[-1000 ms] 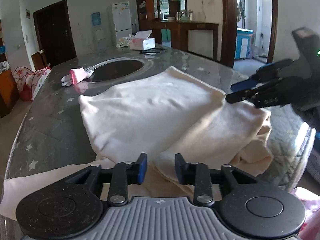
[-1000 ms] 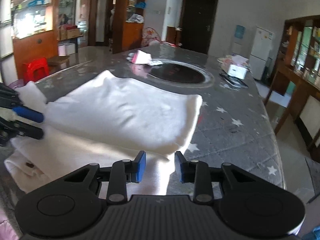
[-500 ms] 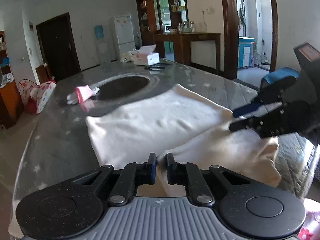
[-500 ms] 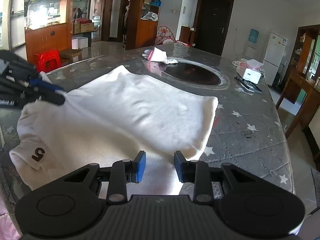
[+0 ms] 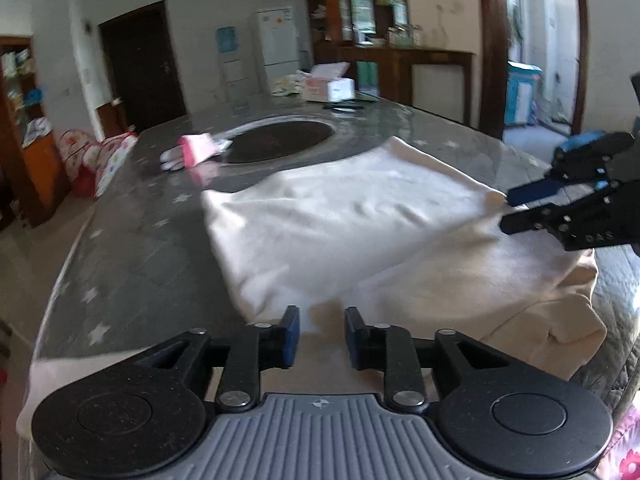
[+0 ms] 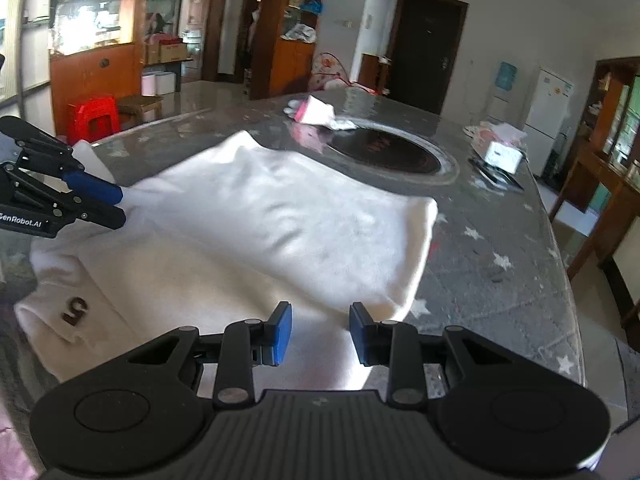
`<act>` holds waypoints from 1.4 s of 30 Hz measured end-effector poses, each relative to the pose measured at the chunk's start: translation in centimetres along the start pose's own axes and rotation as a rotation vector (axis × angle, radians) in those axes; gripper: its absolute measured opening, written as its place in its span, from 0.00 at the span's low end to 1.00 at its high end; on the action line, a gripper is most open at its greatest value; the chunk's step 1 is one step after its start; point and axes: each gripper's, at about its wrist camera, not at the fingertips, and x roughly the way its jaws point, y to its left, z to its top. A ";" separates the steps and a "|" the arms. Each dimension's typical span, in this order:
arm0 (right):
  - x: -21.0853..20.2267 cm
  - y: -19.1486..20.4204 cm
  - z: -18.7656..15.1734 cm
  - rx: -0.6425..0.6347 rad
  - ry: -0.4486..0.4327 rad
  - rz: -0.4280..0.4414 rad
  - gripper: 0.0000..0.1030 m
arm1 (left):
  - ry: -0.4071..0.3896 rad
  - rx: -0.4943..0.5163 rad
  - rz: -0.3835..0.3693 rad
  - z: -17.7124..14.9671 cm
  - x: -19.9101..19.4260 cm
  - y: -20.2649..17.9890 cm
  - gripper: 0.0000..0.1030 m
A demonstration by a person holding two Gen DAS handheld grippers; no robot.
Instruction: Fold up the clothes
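Two grippers are over one cream garment (image 5: 344, 232), which lies folded on the grey star-patterned table (image 5: 132, 248), its upper layer doubled over the lower one.

On your left side, the left gripper (image 5: 319, 334) hangs at the near edge of the garment. Its jaws have just been opening and now stand apart with a clear gap. Cloth is seen below the gap, but the pads do not press on it. In the right wrist view this same gripper (image 6: 120, 206) reaches in from the left edge, its tips at the side of the upper layer. Near it, on the lower layer, you can see a dark figure "5" (image 6: 74, 309).

On your right side, the right gripper (image 6: 320, 330) is above the near right part of the garment. Its jaws are also partly open and nothing is pinched between them.

Beyond the garment the table has a round dark inset (image 6: 386, 152), a pink and white small cloth (image 6: 316, 114) to its left and a tissue box (image 6: 502, 156) to its right.
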 end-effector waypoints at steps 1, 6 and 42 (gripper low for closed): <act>-0.2 0.2 0.2 -0.007 0.000 0.020 0.30 | -0.003 -0.022 0.017 -0.2 -0.4 0.6 0.39; 0.2 2.1 1.6 -0.056 0.026 0.140 0.31 | 0.006 -0.177 0.119 -1.8 -2.5 4.4 0.41; -0.1 6.5 4.8 -0.101 -0.042 0.262 0.36 | -0.036 -0.598 0.467 -5.2 -4.7 15.4 0.08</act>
